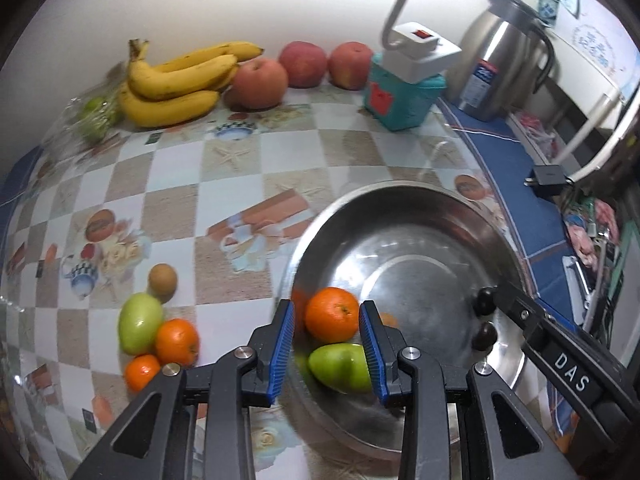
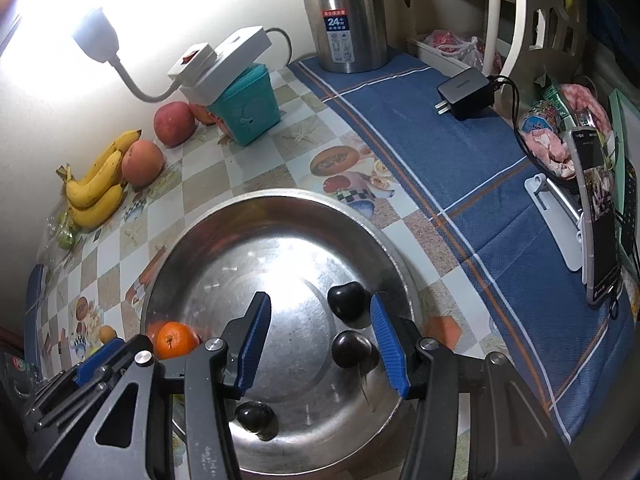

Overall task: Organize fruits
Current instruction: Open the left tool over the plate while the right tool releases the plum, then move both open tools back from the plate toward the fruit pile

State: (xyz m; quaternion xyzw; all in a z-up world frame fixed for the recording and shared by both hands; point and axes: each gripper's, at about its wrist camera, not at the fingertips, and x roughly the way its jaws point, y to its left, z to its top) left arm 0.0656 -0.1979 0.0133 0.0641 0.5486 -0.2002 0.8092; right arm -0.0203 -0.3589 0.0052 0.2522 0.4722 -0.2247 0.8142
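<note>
A steel bowl (image 1: pixel 472 216) sits on the checked tablecloth; it also shows in the right wrist view (image 2: pixel 280 200). In it lie an orange (image 1: pixel 332 314), a green mango (image 1: pixel 344 368) and dark plums (image 2: pixel 346 300). My left gripper (image 1: pixel 327 354) is open over the bowl's left side, the orange and mango seen between its jaws, neither gripped. My right gripper (image 2: pixel 320 342) is open and empty above the bowl, with dark plums (image 2: pixel 350 348) beside its right finger. On the table left of the bowl lie a green mango (image 1: pixel 140 322), two oranges (image 1: pixel 176 340), and a kiwi (image 1: pixel 163 278).
Bananas (image 1: pixel 176 80), three apples (image 1: pixel 260 82) and bagged green fruit (image 1: pixel 96 116) line the back wall. A teal box (image 1: pixel 400 100) with a lamp and power strip, a steel thermos (image 2: pixel 346 16), a charger (image 2: pixel 464 94) and a propped phone (image 2: pixel 598 216) stand to the right on a blue cloth.
</note>
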